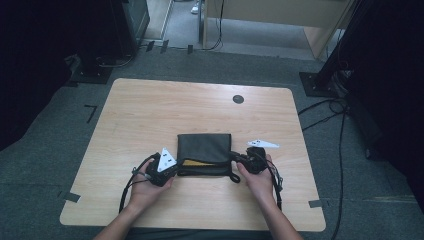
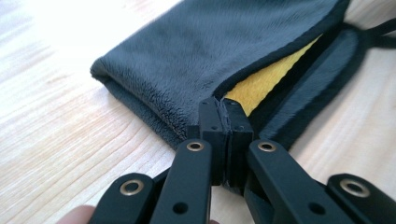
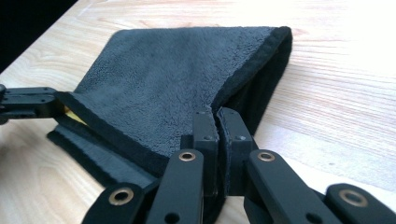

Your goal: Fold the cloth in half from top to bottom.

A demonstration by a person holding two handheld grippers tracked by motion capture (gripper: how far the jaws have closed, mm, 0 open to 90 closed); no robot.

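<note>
In the high view, the folded dark cloth (image 1: 205,152) lay at the lower centre of the frame, on the near half of the table (image 1: 150,115). The left gripper (image 1: 170,170) met the cloth's lower left corner, and the right gripper (image 1: 239,159) met its lower right corner. Each gripper sat in a hand, with the forearms entering from the bottom edge.

The left gripper view supplied detail that the high view lacked. The left gripper (image 2: 223,114) had its jaws pressed together on the bound edge of the cloth (image 2: 210,51), pinching the top layer at its corner. A yellow inner face (image 2: 266,81) showed to the right of centre, between the raised top layer and the lower layer. The folded edge of the cloth sat at the left of centre.

In the right gripper view, the right gripper (image 3: 218,123) was likewise clamped on a corner of the cloth (image 3: 163,84), with the top layer lifted off the lower one. The left gripper's jaws (image 3: 28,105) entered at the middle left, holding the far corner.

The table had a light wood-grain top with rounded corners and a round dark cap (image 1: 238,99) in the upper right. It stood on grey carpet (image 1: 50,150). Cables (image 1: 330,107) lay at the right, and a pale wooden panel (image 1: 280,12) ran along the top.
</note>
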